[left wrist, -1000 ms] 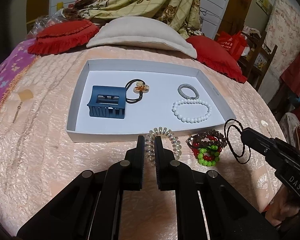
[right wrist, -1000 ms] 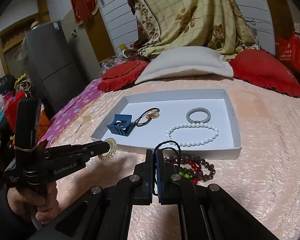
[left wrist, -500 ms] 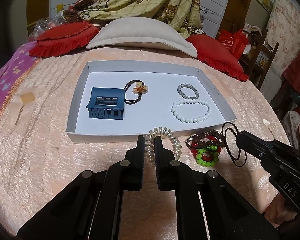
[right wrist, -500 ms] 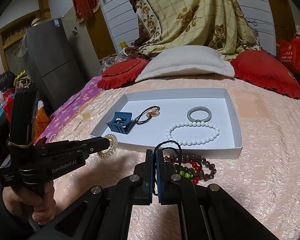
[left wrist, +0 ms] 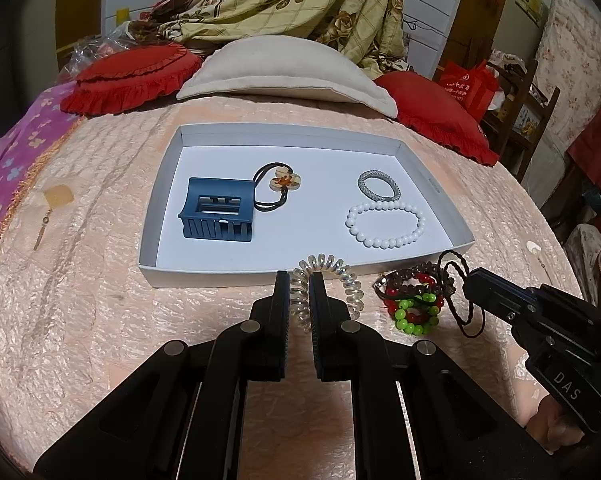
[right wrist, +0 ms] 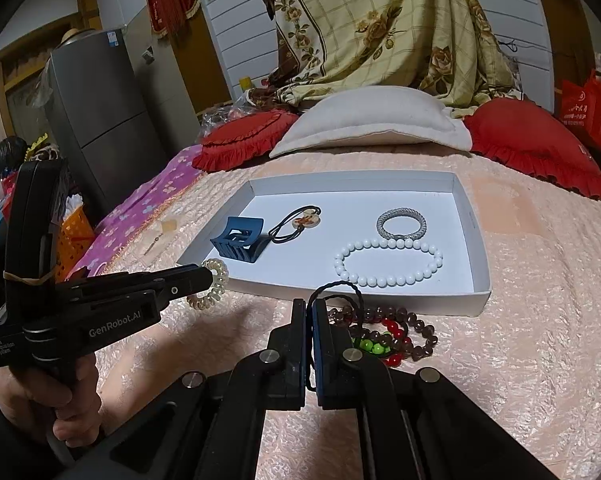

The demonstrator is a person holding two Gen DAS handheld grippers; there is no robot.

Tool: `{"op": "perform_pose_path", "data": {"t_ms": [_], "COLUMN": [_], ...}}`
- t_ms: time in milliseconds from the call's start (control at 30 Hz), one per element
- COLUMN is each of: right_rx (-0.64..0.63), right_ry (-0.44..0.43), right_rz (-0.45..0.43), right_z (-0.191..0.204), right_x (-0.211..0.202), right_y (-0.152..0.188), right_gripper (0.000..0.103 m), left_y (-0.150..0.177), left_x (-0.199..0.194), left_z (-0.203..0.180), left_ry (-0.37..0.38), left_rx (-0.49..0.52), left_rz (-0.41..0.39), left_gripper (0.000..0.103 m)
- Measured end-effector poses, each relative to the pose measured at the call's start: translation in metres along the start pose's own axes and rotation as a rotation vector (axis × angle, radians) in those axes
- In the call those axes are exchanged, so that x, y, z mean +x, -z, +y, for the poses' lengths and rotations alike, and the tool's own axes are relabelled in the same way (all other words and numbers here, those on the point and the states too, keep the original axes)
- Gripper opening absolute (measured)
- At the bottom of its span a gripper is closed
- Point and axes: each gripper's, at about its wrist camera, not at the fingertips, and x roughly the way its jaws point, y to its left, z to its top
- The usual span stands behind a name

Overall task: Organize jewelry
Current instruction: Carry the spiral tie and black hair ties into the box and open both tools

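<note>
On a bed covered with a peach quilted spread (left wrist: 80, 320), a shallow white tray (left wrist: 434, 184) lies below a cream pillow (left wrist: 284, 68) and two red frilled cushions. Inside the tray, on its left half, sit a blue claw hair clip (left wrist: 218, 210) and, touching it, a dark hair tie with a flower charm (left wrist: 284, 178). On the right half lie a silver mesh bracelet (left wrist: 378, 186) and, just in front of it, a white bead bracelet (left wrist: 384, 224).

Outside the tray, against its near wall, the left gripper (left wrist: 299, 294) is clamped narrowly on a clear spiral hair tie (left wrist: 340, 274), one side of the coil pinched between its pads. Beside that, to the right, a heap of brown, red and green bead bracelets (left wrist: 414, 304) rests on the spread.

The right gripper (right wrist: 310, 312) is closed tight on a black braided cord loop (right wrist: 340, 286), which arches up from between its fingers, over the bead heap. In the left wrist view that cord hangs from the gripper's tip above the beads.

Readable writing: "GenRobot.AI" in white on the side of the left gripper in the right wrist view, with small print below it too fine to read, and "DAS" on the right gripper's body in the left wrist view. A red bag (left wrist: 466, 88) at the right carries white characters too small to read. A person's hand (right wrist: 60, 396) grips the left tool's handle.
</note>
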Motion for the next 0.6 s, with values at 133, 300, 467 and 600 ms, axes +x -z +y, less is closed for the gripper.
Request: {"op": "perform_pose_path", "data": {"t_ms": [133,300,467,600], "right_rx": [0.001,-0.007,0.006,0.03], "right_ry": [0.008,0.013,0.017,0.019], "right_rz": [-0.002,-0.02,-0.039,-0.055], "right_z": [-0.001,0.0,-0.003,-0.01], "right_x": [0.0,-0.005,-0.008,-0.009], "right_y": [0.0,-0.001,-0.002,-0.009], "right_gripper": [0.003,0.003,0.003,0.003], "left_y": [0.0,0.001,0.0,-0.004], "left_x": [0.0,0.001,0.001,-0.001], "left_z": [0.0,-0.002,-0.002,-0.001], "left_ry": [-0.002,-0.002,-0.002,-0.004], "left_rx": [0.001,0.003,0.003,-0.003], "left_rz": [0.0,0.0,-0.002,-0.014], "left_gripper": [0.008,0.008,0.008,0.008]}}
